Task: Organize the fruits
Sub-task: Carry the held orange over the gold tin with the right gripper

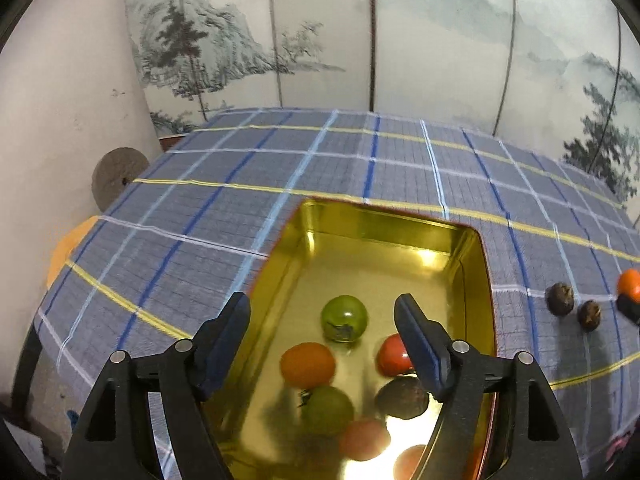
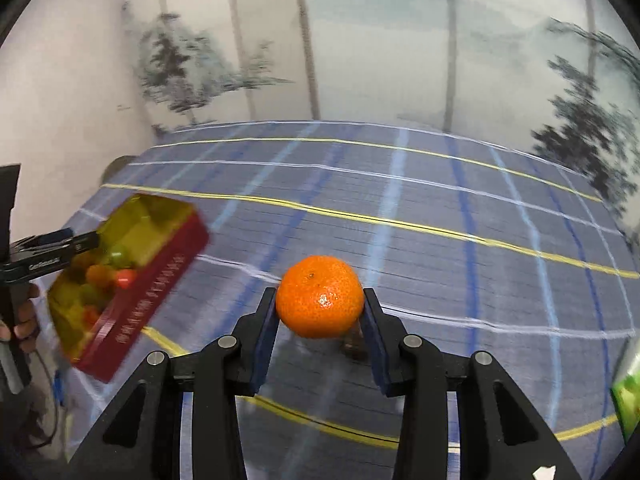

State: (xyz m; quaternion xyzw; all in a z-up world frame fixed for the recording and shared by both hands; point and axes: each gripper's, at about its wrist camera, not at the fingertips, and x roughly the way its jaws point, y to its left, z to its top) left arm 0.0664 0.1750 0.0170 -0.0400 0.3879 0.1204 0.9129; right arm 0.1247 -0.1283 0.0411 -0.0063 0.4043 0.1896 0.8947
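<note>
My left gripper is open and empty above a gold-lined tin that holds several fruits: a green one, an orange one, a red one and a dark brown one. My right gripper is shut on an orange mandarin and holds it above the cloth. The mandarin also shows at the right edge of the left wrist view. The tin, red outside, lies at the left in the right wrist view.
A blue checked cloth covers the table. Two dark brown fruits lie on it right of the tin. A small brown thing sits under the mandarin. A green packet is at the right edge. A painted screen stands behind.
</note>
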